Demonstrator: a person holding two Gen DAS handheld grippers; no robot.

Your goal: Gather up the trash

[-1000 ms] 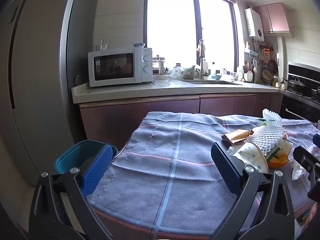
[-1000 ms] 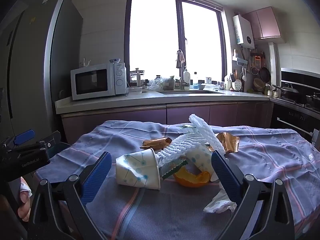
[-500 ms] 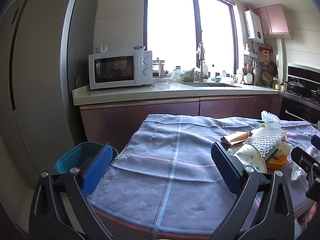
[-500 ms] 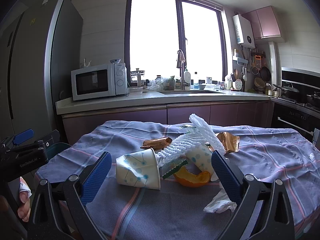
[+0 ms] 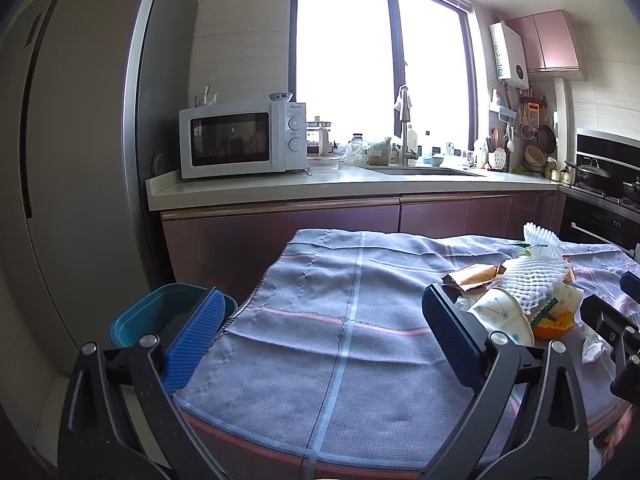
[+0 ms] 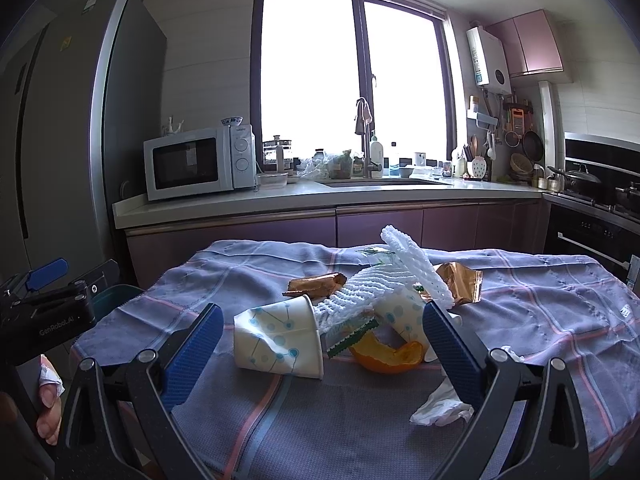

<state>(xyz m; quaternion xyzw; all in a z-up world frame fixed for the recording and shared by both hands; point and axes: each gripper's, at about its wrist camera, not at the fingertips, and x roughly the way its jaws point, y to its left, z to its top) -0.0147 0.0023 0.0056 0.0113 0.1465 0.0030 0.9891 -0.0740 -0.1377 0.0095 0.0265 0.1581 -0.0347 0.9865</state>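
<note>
So both grippers are hanging over the near edge of a table covered in a blue-grey checked cloth (image 6: pixel 540 312), and neither has anything in it. The right gripper (image 6: pixel 323 344) has its blue pads spread wide apart, pointed straight at the trash heap, which sits around the middle of the cloth in that view. Nearest is a crushed paper cup (image 6: pixel 278 340) with teal dots, lying on its side, and just right of it there's a piece of orange peel (image 6: pixel 386 358) with a green-edged wrapper (image 6: pixel 352 334) resting between them. White foam fruit netting (image 6: pixel 400 276) is draped over the top of the pile, with one piece sticking up at a tilt. Behind it are two brown-gold wrappers, one on the left (image 6: pixel 316 284) and one on the right (image 6: pixel 460 282). A crumpled white tissue (image 6: pixel 442 404) lies apart from the heap, near the right pad. The left gripper (image 5: pixel 320 336) is also wide open, over bare cloth on the left part of the table, with the heap off to its right. Past the table's left edge, down low, sits a teal bin (image 5: pixel 160 312), partly hidden behind the left pad. A white microwave (image 6: pixel 200 162) is on the far counter.
</note>
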